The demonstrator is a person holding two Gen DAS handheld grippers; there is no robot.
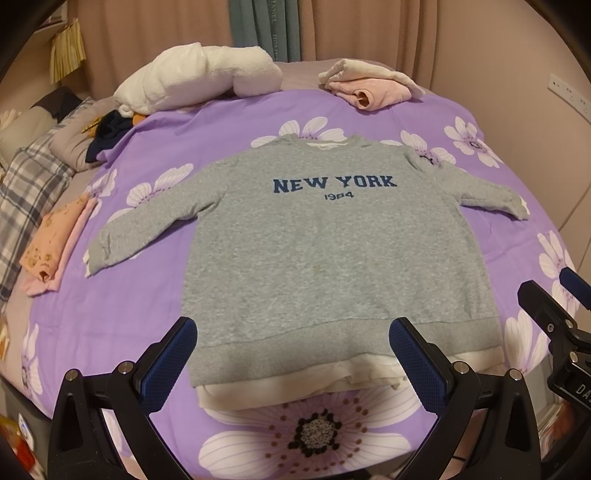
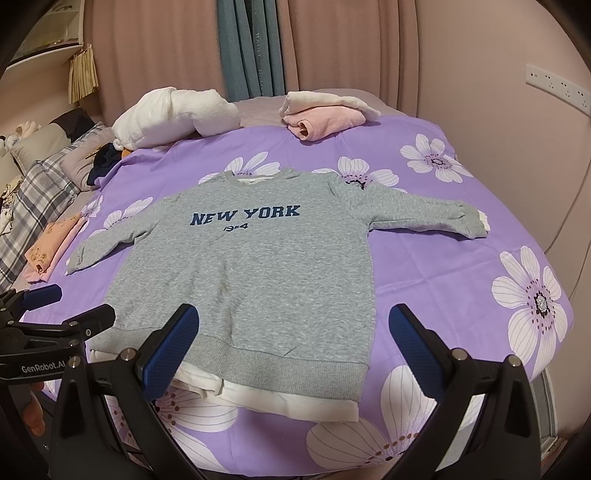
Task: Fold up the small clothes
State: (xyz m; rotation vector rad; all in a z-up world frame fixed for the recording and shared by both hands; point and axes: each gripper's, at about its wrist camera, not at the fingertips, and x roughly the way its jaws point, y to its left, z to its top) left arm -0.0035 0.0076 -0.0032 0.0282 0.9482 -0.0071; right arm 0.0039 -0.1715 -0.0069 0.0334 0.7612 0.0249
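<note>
Pink curtains (image 1: 155, 40) hang behind the bed, with a teal one (image 1: 264, 29) between them, and a white socket strip (image 2: 557, 86) sits on the wall to your right. The purple quilt (image 1: 229, 122) printed with big white flowers covers most of the bed. Along its left side you have a plaid blanket (image 1: 26, 184) and grey pillows (image 1: 70, 136), with a dark garment (image 1: 107, 133) bunched at the quilt's edge.

At the far end lies a white fluffy bundle (image 1: 199, 75), and well apart to its right a folded pink and cream pile (image 1: 369, 86). A folded peach pile (image 1: 55, 240) rests near the left edge of the quilt.

Your sweatshirt (image 1: 325, 251) lies flat and face up in the middle of the quilt, grey with "NEW YORK" across the chest, neck toward the curtains and hem toward you. Both sleeves are spread out to the sides. A white lining shows below the ribbed hem and at the cuffs.

Your left gripper (image 1: 293, 365) hovers at the hem with its fingers wide apart, holding nothing; the hem's left corner sits just beside the left finger. Your right gripper (image 2: 295, 350) is over the hem's right part, fingers also spread and empty, the left finger overlapping the ribbing in view. Each gripper shows at the edge of the other's camera.
</note>
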